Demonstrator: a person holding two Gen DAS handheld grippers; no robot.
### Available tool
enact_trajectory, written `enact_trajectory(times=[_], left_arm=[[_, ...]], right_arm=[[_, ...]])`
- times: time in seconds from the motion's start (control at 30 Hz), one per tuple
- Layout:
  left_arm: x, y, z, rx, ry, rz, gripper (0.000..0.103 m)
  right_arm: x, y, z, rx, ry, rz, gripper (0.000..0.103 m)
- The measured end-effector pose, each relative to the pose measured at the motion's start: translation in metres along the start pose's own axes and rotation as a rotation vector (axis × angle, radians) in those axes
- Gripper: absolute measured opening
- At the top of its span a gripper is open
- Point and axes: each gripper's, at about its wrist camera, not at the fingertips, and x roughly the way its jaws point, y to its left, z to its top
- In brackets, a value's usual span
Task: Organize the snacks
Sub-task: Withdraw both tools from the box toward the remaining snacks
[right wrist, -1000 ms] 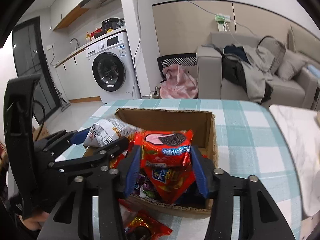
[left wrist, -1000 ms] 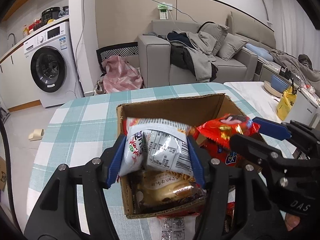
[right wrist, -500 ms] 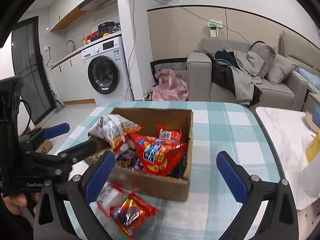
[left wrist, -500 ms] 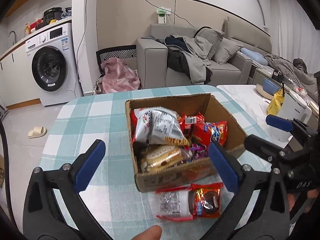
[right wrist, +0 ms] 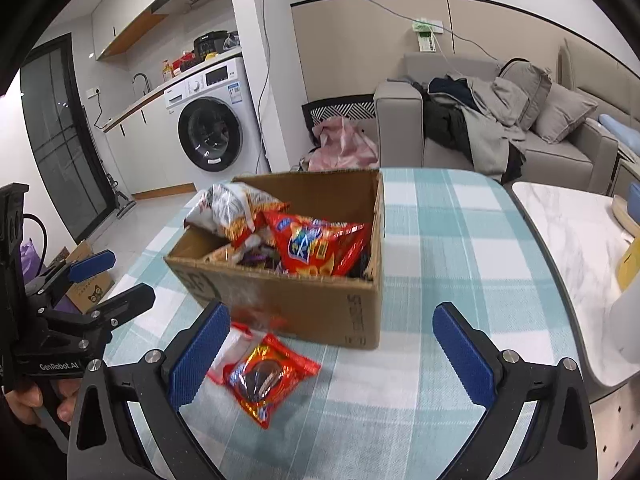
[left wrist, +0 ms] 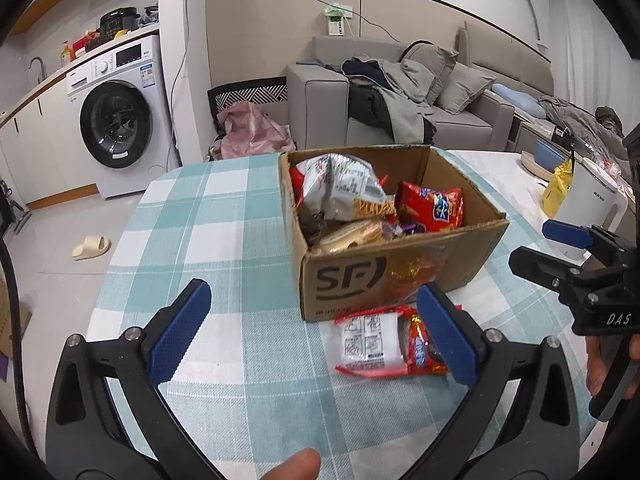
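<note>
An open cardboard box (left wrist: 400,276) stands on the checked tablecloth (left wrist: 224,220). In it lie a silver-white snack bag (left wrist: 344,188), a red snack bag (left wrist: 432,208) and other snacks. A red and white packet (left wrist: 384,342) lies on the cloth just before the box's front wall. My left gripper (left wrist: 314,292) is open and empty, near side of the box, its right finger over the packet's edge. My right gripper (right wrist: 332,316) is open and empty too, before the box (right wrist: 320,308), with the packet (right wrist: 264,376) beside its left finger. Each gripper shows at the edge of the other's view.
A white kettle (left wrist: 592,208) and a yellow bag (left wrist: 556,192) stand on a marble-topped side table (right wrist: 568,240) right of the checked table. A sofa (left wrist: 460,120) and a washing machine (left wrist: 120,120) lie beyond. A thumb (left wrist: 296,466) shows at the bottom edge.
Both grippers opened and let go of their bags, the silver-white one from the left and the red one from the right. Both bags now lie in the box. Both grippers drew back.
</note>
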Motion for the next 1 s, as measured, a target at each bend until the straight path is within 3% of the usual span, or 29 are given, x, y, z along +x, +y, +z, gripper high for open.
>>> enact_trajectory(times=[0.43,1.0], left_arm=[[0.012,0.004,-0.033,-0.001,0.074,0.012,0.102],[0.042,0.010,-0.055,-0.025,0.120,-0.005,0.102]], right_arm=[[0.029,0.003,-0.042,0.010,0.133,-0.008,0.103],[0.061,0.022,-0.056,0.004,0.216,0.009,0.103]])
